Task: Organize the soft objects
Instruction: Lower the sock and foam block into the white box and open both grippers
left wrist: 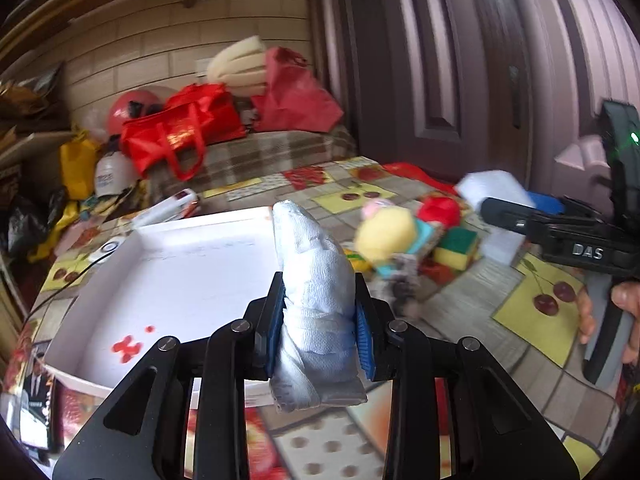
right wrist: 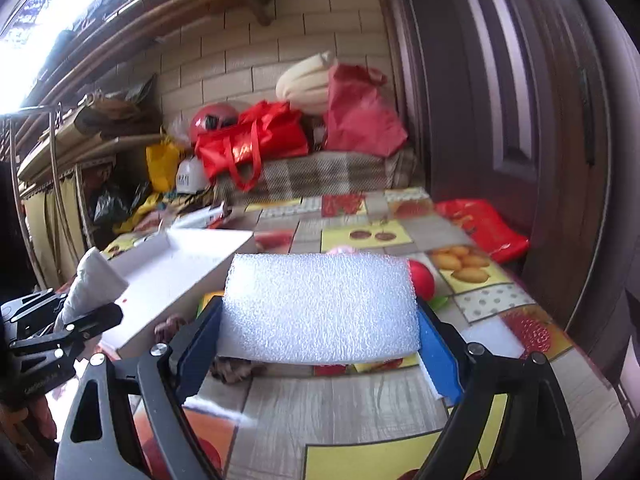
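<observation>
Left wrist view: the left gripper (left wrist: pixel 320 320) is clamped on a rolled pale grey sock (left wrist: pixel 314 280), blue pads pressed against both its sides, the sock standing up between them. Just beyond lies a white tray (left wrist: pixel 100 280) near the left edge of the fruit-patterned tablecloth (left wrist: pixel 460 304). A blurred heap of soft toys and sponges (left wrist: pixel 416 236) sits toward the table's right side. Right wrist view: the right gripper (right wrist: pixel 320 312) stands wide, its pads squeezing the two ends of a white foam block (right wrist: pixel 320 304) held above the cloth. Red bags (right wrist: pixel 256 140) are piled past the table's far edge.
</observation>
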